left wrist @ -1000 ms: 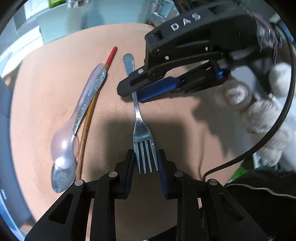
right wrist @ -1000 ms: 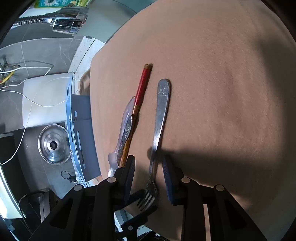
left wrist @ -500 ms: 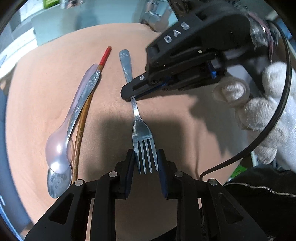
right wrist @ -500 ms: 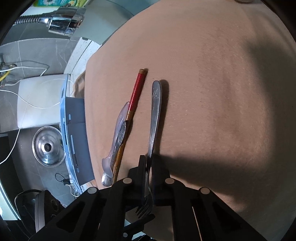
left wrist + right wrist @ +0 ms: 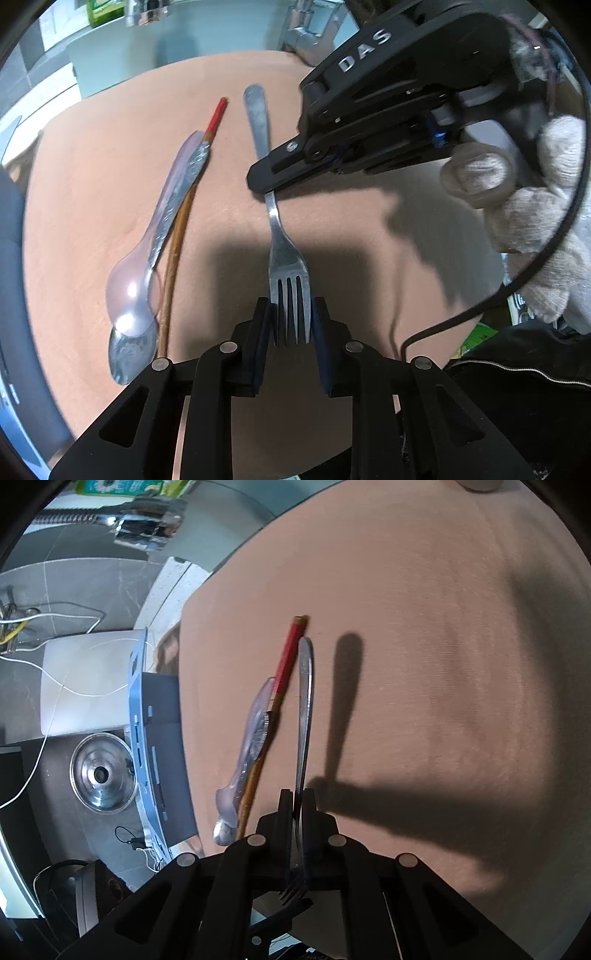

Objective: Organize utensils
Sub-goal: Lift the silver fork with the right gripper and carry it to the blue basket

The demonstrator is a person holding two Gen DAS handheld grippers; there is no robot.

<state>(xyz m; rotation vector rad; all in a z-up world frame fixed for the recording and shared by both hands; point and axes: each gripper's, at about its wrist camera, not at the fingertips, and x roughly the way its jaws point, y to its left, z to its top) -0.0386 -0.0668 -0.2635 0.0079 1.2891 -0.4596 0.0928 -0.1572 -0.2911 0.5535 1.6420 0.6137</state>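
While we hold both tools on one utensil: the fork (image 5: 286,254) sits above the tan cloth (image 5: 92,184), handle pointing away
Left gripper (image 5: 291,325): closing, its pads flanking the fork's tines; we cannot tell whether they press
Right gripper (image 5: 298,808): clamped tight on the fork's handle, gloved hand (image 5: 535,236) behind it
Beside the fork: a clear plastic spoon (image 5: 147,258) lying over a metal spoon (image 5: 133,350), next to a red-tipped chopstick (image 5: 184,229)
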